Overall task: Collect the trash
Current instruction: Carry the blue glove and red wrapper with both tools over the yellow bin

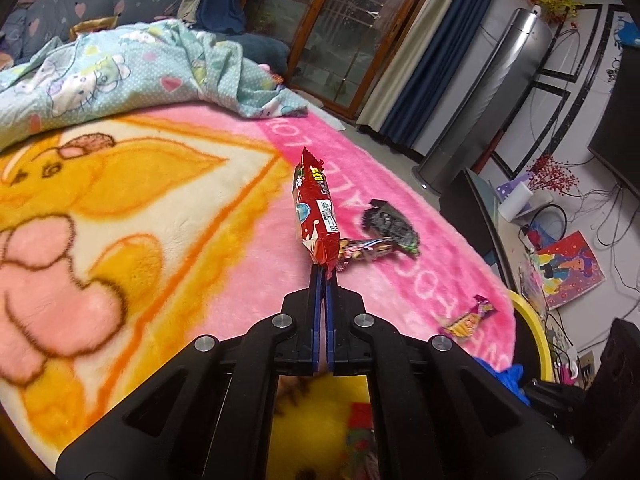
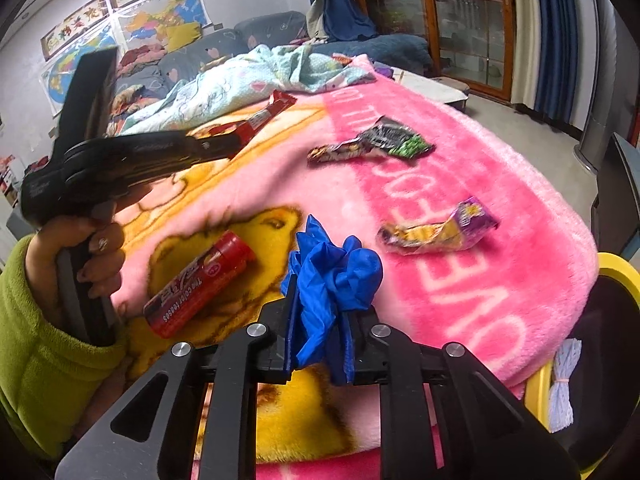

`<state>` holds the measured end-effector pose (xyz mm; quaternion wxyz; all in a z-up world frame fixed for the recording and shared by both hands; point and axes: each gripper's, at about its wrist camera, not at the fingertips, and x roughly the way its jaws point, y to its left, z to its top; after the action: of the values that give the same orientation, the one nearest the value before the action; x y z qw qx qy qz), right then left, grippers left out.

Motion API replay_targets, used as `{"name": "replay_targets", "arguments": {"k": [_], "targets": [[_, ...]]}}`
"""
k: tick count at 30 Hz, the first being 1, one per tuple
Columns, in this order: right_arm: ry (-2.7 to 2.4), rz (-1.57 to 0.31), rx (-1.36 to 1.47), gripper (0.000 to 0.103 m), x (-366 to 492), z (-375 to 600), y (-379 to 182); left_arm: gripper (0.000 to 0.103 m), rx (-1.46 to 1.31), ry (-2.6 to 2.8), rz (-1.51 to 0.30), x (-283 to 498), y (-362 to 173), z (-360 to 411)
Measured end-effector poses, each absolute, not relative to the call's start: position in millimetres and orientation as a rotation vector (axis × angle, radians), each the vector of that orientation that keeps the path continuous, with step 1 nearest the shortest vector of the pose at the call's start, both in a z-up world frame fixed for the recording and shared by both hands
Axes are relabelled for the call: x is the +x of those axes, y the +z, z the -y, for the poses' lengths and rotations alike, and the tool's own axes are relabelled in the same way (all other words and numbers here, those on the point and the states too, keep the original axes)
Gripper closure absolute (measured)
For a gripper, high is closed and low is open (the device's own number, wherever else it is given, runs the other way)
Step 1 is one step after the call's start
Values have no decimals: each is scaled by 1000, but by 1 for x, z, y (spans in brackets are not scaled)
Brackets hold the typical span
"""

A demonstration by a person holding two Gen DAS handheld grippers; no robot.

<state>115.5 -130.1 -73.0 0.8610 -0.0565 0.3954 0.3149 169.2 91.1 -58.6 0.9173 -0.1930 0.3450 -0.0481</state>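
My left gripper [image 1: 323, 270] is shut on a red snack wrapper [image 1: 314, 208] and holds it above the pink blanket [image 1: 248, 280]; it shows in the right wrist view too [image 2: 256, 120]. My right gripper [image 2: 320, 300] is shut on a crumpled blue glove [image 2: 332, 276]. On the blanket lie a black-green wrapper [image 2: 384, 140], a purple-yellow wrapper [image 2: 436, 232] and a red tube-shaped packet [image 2: 200, 284]. The black wrapper [image 1: 390, 224] and the purple-yellow one [image 1: 468, 318] also show in the left wrist view.
A yellow bin [image 2: 616, 268] with a black liner stands at the bed's right edge. A light blue quilt [image 1: 120, 72] is bunched at the far side. A sofa [image 2: 224, 48], a tower fan [image 1: 480, 100] and floor clutter lie beyond.
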Motion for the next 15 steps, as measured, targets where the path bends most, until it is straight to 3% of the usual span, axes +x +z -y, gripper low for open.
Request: {"name": "replay_targets", "arguments": {"k": [15], "targets": [[592, -765, -64, 86, 126, 160, -45, 103, -340, -190, -656, 145, -26, -53]]}}
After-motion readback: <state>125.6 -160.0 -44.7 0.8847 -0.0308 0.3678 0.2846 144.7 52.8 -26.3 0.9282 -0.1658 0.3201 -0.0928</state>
